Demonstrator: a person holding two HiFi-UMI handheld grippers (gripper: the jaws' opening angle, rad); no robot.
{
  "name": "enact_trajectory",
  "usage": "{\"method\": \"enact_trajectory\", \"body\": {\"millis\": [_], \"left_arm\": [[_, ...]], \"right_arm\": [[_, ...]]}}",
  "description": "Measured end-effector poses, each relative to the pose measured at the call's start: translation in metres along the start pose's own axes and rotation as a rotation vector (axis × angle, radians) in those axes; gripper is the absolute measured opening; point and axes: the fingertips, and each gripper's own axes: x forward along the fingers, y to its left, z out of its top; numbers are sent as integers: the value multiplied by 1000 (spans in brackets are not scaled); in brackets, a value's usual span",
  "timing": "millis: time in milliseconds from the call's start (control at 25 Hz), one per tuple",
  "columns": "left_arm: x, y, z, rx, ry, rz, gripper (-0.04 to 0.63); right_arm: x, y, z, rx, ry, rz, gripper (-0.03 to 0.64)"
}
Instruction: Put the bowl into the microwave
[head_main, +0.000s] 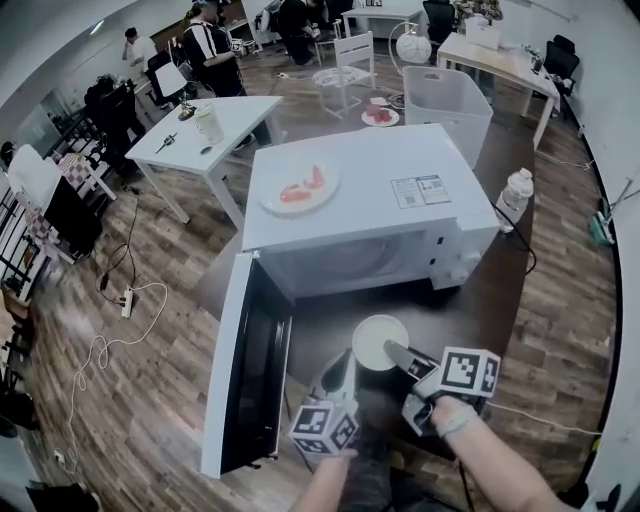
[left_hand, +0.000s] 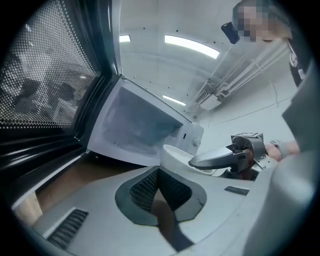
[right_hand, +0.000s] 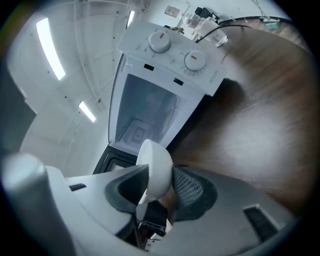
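Observation:
The white microwave (head_main: 370, 180) stands on a dark table with its door (head_main: 245, 370) swung wide to the left and its cavity (head_main: 340, 262) empty. In front of the opening hangs a white bowl (head_main: 378, 338), with my right gripper (head_main: 392, 350) shut on its rim. The right gripper view shows the bowl (right_hand: 156, 172) edge-on between the pads, facing the cavity (right_hand: 150, 110). My left gripper (head_main: 337, 372) sits just left of the bowl, shut with nothing in it. In the left gripper view the bowl (left_hand: 175, 155) and a right finger (left_hand: 220, 157) lie ahead of the shut jaws.
A plate (head_main: 298, 188) with red food lies on the microwave's top. A water bottle (head_main: 514, 198) stands right of the microwave, a white bin (head_main: 447, 105) behind it. A white table (head_main: 205, 130) and people are further back. Cables lie on the floor at left.

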Motion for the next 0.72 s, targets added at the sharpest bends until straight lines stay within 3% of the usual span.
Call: {"method": "enact_trajectory", "body": {"millis": [440,720], "left_arm": [[40,32,9,-14,-7,32,0],[54,44,16,4,-6,45,0]], "right_arm": [[48,15,41,28,-51,50,152],[68,16,70,16,-82,17,153]]}}
